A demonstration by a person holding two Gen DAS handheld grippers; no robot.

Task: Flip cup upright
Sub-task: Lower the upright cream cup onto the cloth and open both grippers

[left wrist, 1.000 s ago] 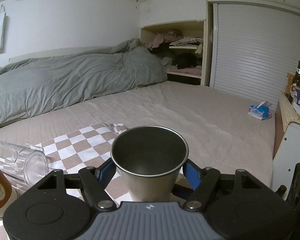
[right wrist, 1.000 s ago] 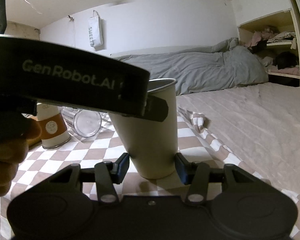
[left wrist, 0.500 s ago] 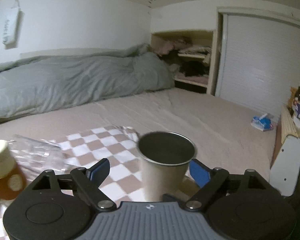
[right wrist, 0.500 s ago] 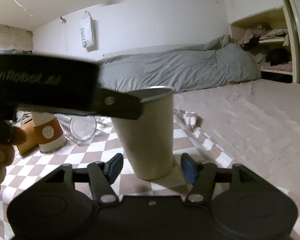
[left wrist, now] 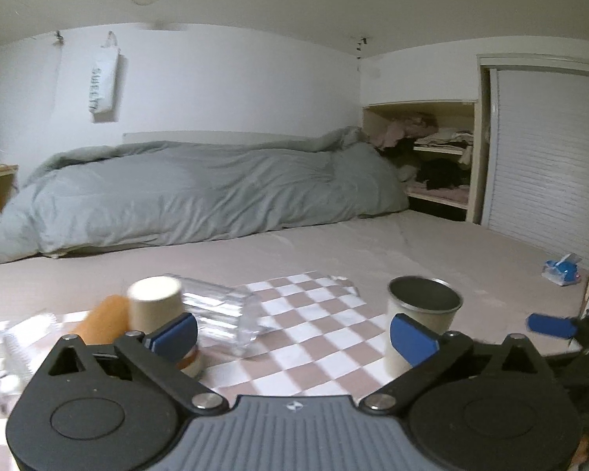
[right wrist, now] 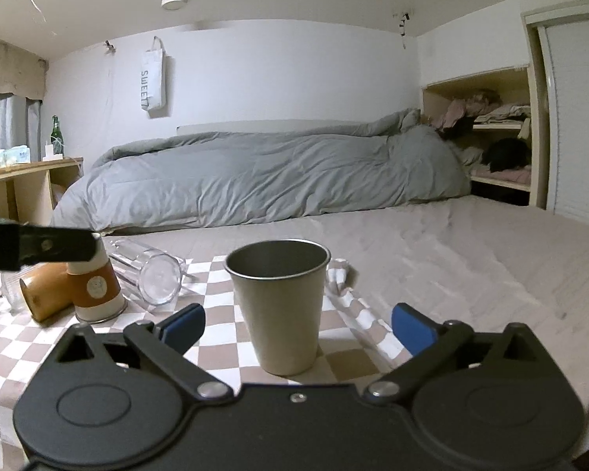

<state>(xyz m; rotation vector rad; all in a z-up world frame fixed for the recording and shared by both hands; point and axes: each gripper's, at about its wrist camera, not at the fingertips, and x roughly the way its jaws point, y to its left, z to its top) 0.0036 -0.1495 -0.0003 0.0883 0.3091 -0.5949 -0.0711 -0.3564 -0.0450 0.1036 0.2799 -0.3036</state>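
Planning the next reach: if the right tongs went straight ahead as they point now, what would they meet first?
Most likely the steel cup, upright on the checkered cloth, centred between the open right tongs. Depth is hard to judge.

Orange cup (left wrist: pixel 106 320) blurred; paper cup (left wrist: pixel 153 306) base hidden.

**Both grippers spread wide, nothing held**

The left gripper (left wrist: pixel 293 335) sits low and level, its blue-padded fingers (left wrist: pixel 174 333) far apart — nothing between them. The right gripper (right wrist: pixel 298 328) is level too, its fingers (right wrist: pixel 413 333) splayed and clear of contact; its blue fingertip shows at the far right of the left wrist view.
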